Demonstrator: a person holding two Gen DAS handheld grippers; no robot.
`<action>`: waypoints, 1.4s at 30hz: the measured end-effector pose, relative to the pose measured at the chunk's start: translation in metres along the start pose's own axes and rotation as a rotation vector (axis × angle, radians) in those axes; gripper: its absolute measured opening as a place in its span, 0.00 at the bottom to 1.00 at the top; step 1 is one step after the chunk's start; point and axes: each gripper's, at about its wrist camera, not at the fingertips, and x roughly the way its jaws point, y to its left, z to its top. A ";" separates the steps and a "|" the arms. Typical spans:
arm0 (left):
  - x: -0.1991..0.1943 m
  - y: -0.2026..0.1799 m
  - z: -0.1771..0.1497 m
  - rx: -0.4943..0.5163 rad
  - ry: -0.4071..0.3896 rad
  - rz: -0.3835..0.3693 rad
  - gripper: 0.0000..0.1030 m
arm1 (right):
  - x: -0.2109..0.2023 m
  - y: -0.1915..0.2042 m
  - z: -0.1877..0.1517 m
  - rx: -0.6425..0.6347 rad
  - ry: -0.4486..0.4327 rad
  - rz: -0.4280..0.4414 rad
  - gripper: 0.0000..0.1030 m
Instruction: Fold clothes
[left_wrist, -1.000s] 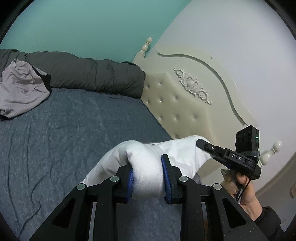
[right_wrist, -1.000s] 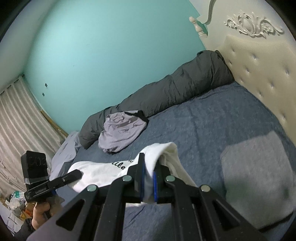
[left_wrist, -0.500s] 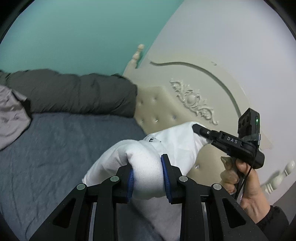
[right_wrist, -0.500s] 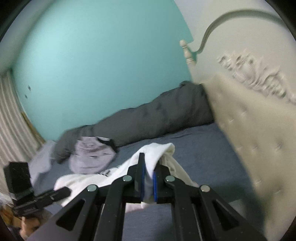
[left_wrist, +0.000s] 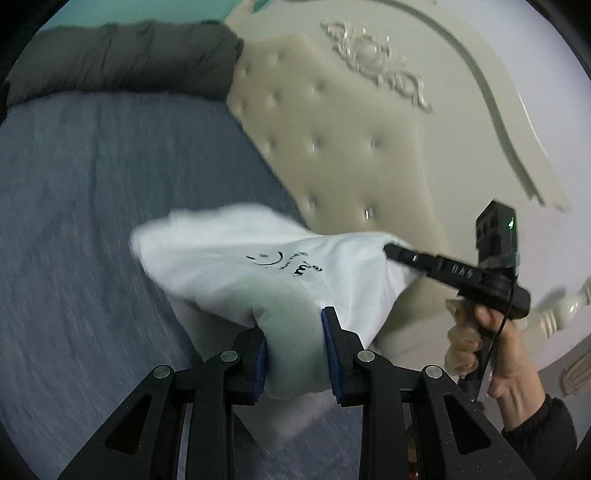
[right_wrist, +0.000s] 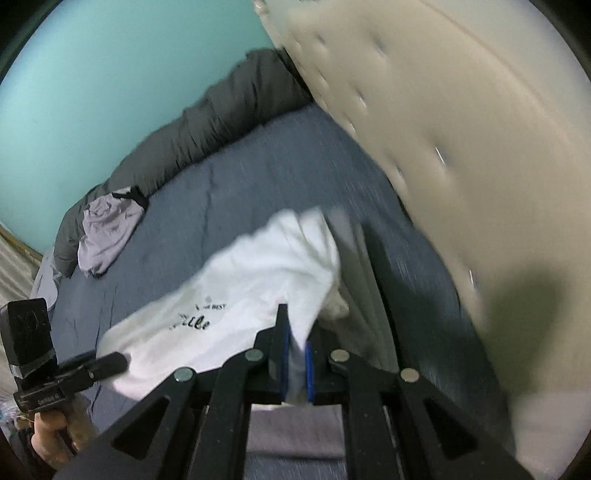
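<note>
Because each tool pinched its own part of the white T-shirt (left_wrist: 258, 273), the garment hung stretched between them above the bed (left_wrist: 74, 221) rather than lying on it. In the left wrist view, the left tool (left_wrist: 293, 354) sat at the bottom centre with its blue pads pressed onto a thick bunched roll of the shirt, the jaws held partly apart by the bulk of the cloth. The right tool (left_wrist: 391, 253), at the right of that frame in a person's hand (left_wrist: 484, 343), had its tip buried in the far edge of the shirt. In the right wrist view, the right tool (right_wrist: 295, 354) was nearly pressed together on a thin fold of the white T-shirt (right_wrist: 240, 295), and the left tool (right_wrist: 114, 360) showed at the lower left, gripping the opposite end.

The printed black lettering faced up, which suggested the shirt was being carried chest-side up so it could be laid flat for folding. Both views were blurred. The spot under the shirt was bare blue sheet close to the cream padded headboard (left_wrist: 351, 147), likely chosen as open room to spread it. A grey rolled duvet (right_wrist: 207, 122) lay along the far edge of the bed, and a crumpled lilac garment (right_wrist: 107, 232) rested against it, well apart from the shirt, presumably waiting its turn.
</note>
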 end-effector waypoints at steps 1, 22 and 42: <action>0.002 -0.002 -0.008 0.000 0.006 0.001 0.28 | -0.002 -0.007 -0.010 0.013 0.008 0.008 0.06; 0.026 0.018 -0.082 -0.139 0.074 0.004 0.29 | 0.012 -0.038 -0.073 0.091 0.077 0.028 0.08; 0.004 -0.001 -0.063 0.042 0.006 0.092 0.34 | 0.006 0.014 -0.053 -0.049 -0.048 -0.017 0.14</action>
